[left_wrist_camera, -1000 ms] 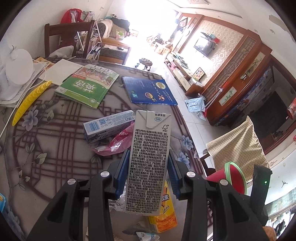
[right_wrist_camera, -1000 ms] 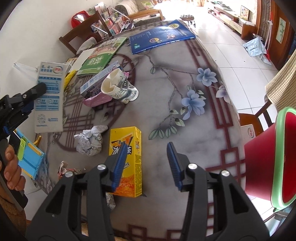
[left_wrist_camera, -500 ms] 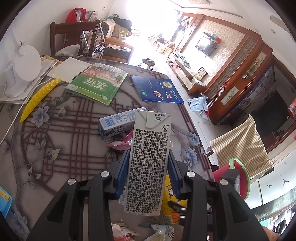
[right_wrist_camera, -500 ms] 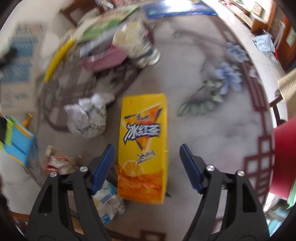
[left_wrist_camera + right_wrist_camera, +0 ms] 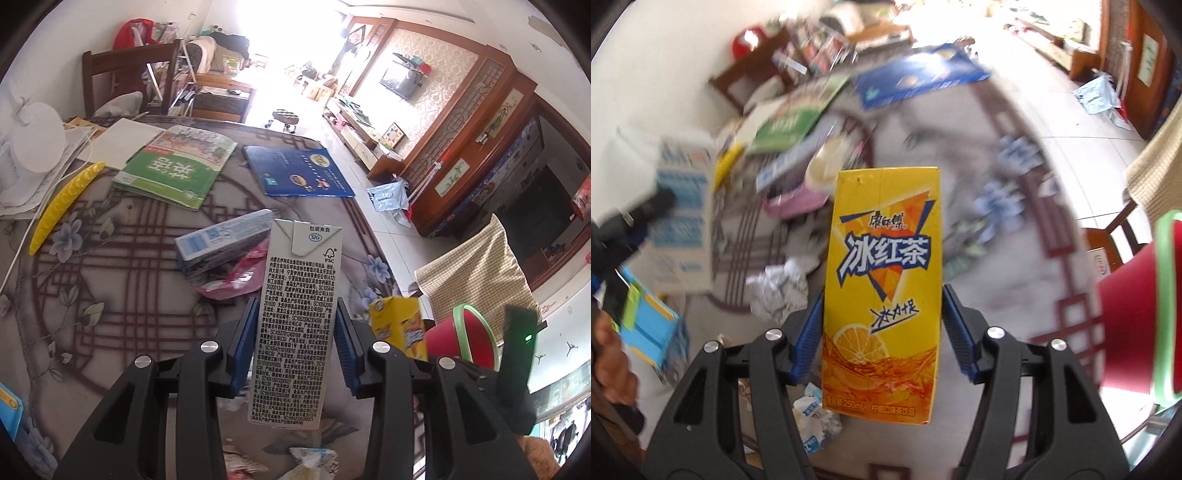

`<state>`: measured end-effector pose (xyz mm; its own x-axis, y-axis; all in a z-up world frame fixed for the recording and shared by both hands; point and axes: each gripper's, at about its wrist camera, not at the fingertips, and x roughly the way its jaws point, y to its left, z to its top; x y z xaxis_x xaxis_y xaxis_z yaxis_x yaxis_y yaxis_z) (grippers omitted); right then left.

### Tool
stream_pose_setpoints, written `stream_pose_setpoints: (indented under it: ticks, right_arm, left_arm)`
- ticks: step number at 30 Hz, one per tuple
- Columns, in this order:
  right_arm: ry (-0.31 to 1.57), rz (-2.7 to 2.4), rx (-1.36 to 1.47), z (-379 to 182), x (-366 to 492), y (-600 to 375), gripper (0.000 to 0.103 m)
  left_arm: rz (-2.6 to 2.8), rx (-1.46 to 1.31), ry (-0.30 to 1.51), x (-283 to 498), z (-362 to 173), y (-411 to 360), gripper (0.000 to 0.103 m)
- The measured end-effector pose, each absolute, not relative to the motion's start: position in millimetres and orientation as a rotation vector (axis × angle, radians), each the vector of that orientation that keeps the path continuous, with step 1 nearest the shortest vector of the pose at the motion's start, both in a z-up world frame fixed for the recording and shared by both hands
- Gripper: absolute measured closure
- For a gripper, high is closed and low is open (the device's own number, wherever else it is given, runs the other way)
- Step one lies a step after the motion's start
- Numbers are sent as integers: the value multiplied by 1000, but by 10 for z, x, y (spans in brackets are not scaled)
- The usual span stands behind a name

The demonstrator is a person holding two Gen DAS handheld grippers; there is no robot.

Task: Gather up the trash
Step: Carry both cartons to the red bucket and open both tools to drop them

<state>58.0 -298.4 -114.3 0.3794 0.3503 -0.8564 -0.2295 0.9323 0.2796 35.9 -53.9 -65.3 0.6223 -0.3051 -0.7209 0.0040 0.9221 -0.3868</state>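
Two drink cartons are up off a patterned round table (image 5: 122,251), one in each hand-held gripper. At left, the left gripper (image 5: 297,347) is clenched on a white carton (image 5: 295,325), a tall rectangular box of coated card covered in fine black print, its blue ribbed pads pressed to both sides. Behind it on the table lie one yellow curved strip (image 5: 62,201), one green-covered book (image 5: 177,166), one blue glossy booklet (image 5: 299,171), one long blue-and-white box (image 5: 221,243) and one crumpled pink wrapper (image 5: 240,277). At right, the right gripper (image 5: 882,332) has a yellow iced-tea carton (image 5: 882,288) between its jaws, which are closing; its pads appear to touch the carton's sides, though motion blur smears the scene behind. One ball of crumpled white paper (image 5: 779,291) sits beside it, and one red bin (image 5: 1126,332) with a green rim stands at the table's right edge.
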Motion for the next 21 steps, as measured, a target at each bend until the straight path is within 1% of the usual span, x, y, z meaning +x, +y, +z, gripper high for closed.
stream_pose_setpoints:
  ticks: [9,16,21]
  right_arm:
    - [1017,310,202,-715,608,-3989,44]
    - [998,261,255,-646,604,-4839,44]
    - [978,217,292,-602,542,-5389,44]
  left_arm:
    - [-240,-338,880,528,-558,-1485,66]
    - [-294,-317,890,523,-535,-2331,66]
    - [-311,-291,902,522,-525,-2767,66]
